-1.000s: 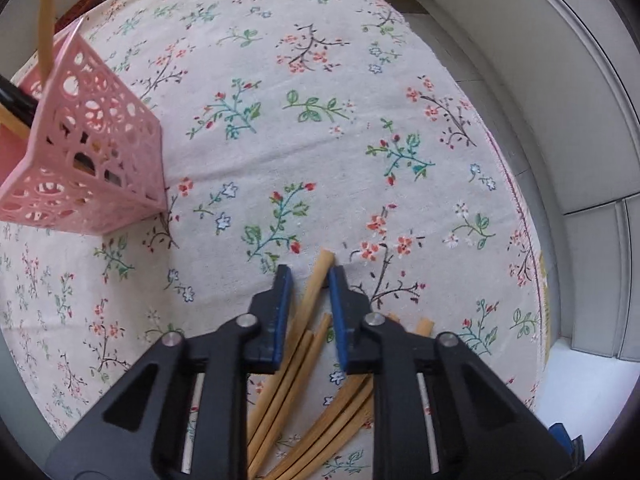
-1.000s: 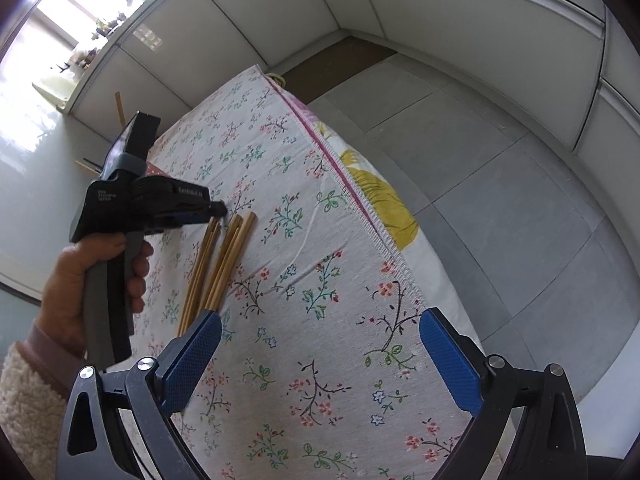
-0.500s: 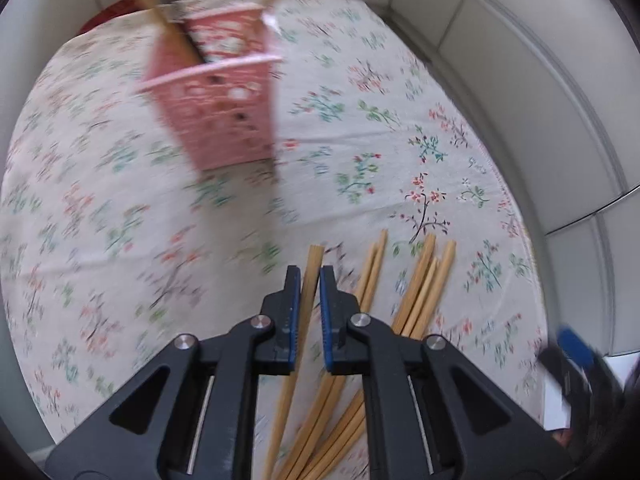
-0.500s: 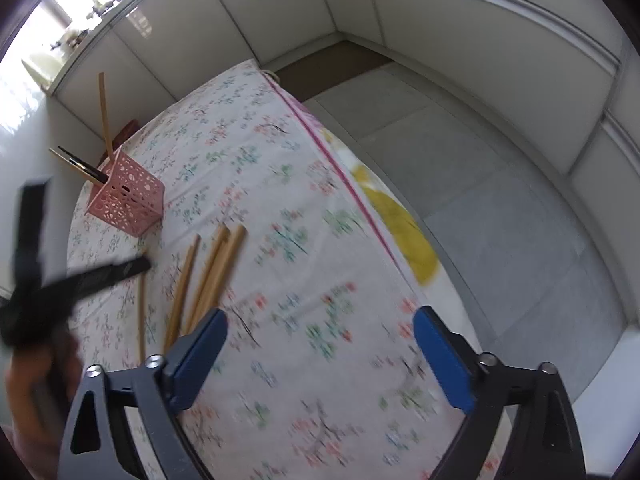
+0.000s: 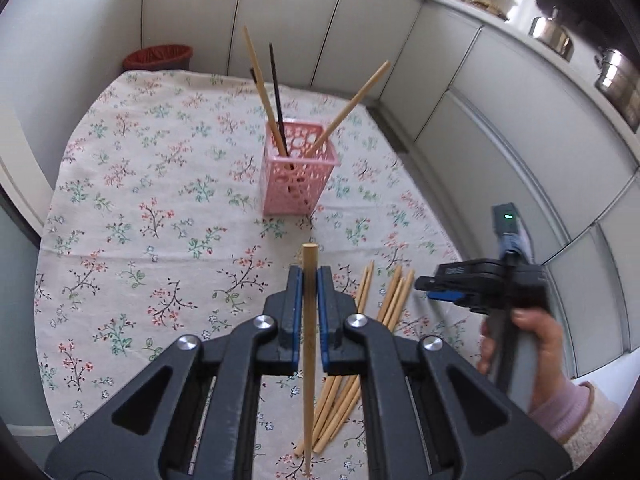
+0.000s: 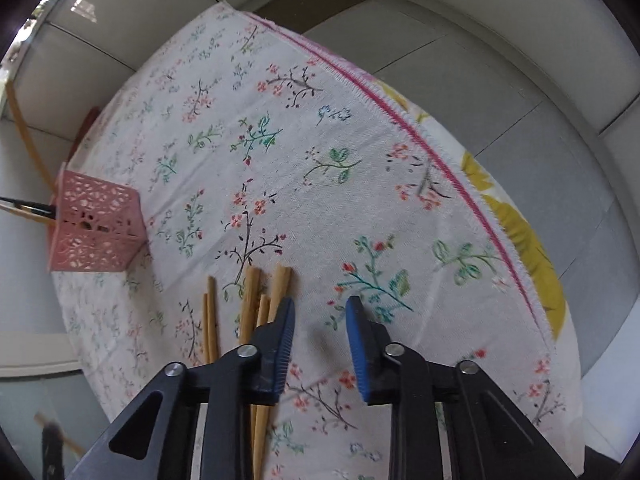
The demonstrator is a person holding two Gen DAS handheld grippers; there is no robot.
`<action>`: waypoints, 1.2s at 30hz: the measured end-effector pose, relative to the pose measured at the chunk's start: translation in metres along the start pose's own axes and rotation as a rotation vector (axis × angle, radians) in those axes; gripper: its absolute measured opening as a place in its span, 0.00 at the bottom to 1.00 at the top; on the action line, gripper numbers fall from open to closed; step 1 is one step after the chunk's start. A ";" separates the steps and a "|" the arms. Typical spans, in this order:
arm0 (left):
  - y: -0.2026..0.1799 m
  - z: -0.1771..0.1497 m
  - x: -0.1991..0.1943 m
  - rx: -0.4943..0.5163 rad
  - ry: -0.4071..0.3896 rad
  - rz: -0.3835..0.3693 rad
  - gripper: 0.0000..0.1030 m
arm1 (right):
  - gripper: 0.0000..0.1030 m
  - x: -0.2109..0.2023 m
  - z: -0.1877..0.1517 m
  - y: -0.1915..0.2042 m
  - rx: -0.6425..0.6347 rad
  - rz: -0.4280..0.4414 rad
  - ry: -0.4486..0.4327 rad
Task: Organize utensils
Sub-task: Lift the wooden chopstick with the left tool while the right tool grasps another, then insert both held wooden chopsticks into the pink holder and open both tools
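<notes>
My left gripper (image 5: 308, 280) is clamped on a single wooden chopstick (image 5: 308, 320), which runs straight between the blue pads and pokes out past their tips, lifted clear of the flowered tablecloth (image 5: 132, 200); my right gripper (image 6: 320, 312) has its jaws apart with nothing between them, low over the cloth just beside the loose chopsticks (image 6: 252, 292), its left finger (image 6: 280, 344) lying across them. From the left wrist view that pile (image 5: 384, 300) lies on the cloth just right of my left gripper; the pink basket (image 5: 298, 172) stands upright farther out, near the middle of the table, with two wooden chopsticks and a black pair leaning out of it; a red bin (image 5: 158, 58) sits beyond the table's far edge.
</notes>
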State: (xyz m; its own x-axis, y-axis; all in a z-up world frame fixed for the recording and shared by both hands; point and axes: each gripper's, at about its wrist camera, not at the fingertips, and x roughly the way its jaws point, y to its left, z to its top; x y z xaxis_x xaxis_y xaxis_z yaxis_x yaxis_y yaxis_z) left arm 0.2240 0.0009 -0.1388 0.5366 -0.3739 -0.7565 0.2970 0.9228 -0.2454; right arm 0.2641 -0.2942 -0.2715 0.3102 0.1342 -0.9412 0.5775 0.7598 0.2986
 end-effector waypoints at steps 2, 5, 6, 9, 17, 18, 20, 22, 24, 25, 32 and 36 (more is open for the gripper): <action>0.000 -0.001 -0.005 0.002 -0.015 -0.018 0.08 | 0.25 0.001 0.001 0.009 -0.011 -0.018 -0.001; 0.000 -0.002 -0.010 0.008 -0.026 -0.035 0.08 | 0.25 0.006 0.003 0.019 -0.008 -0.035 0.006; 0.001 -0.003 -0.011 0.009 -0.030 -0.037 0.08 | 0.25 0.008 0.004 0.021 -0.008 -0.051 0.007; 0.002 -0.003 -0.015 0.010 -0.037 -0.047 0.08 | 0.25 0.010 0.006 0.030 -0.009 -0.094 -0.004; 0.003 -0.004 -0.020 0.008 -0.054 -0.030 0.08 | 0.12 0.014 -0.015 0.054 -0.128 -0.203 -0.078; 0.004 -0.005 -0.021 0.003 -0.057 -0.026 0.08 | 0.10 0.012 -0.018 0.051 -0.140 -0.184 -0.090; 0.005 -0.006 -0.025 -0.006 -0.064 -0.024 0.08 | 0.08 0.006 -0.021 0.037 -0.118 -0.095 -0.109; 0.005 -0.008 -0.030 -0.012 -0.076 -0.022 0.08 | 0.07 -0.004 -0.027 0.023 -0.093 0.009 -0.124; 0.004 -0.011 -0.037 -0.017 -0.090 -0.028 0.08 | 0.07 -0.022 -0.037 0.015 -0.112 0.088 -0.162; 0.003 -0.012 -0.040 -0.021 -0.100 -0.026 0.08 | 0.07 -0.034 -0.046 0.014 -0.141 0.114 -0.200; -0.007 -0.015 -0.058 -0.035 -0.131 -0.033 0.08 | 0.07 -0.113 -0.098 0.012 -0.307 0.254 -0.388; -0.016 -0.014 -0.070 -0.020 -0.154 -0.031 0.08 | 0.07 -0.144 -0.114 0.014 -0.371 0.308 -0.462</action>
State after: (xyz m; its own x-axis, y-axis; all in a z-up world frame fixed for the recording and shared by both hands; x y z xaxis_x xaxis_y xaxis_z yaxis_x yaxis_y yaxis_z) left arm 0.1709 0.0136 -0.0906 0.6428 -0.4105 -0.6467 0.3005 0.9117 -0.2800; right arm 0.1415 -0.2305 -0.1501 0.7588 0.1569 -0.6322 0.1380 0.9098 0.3914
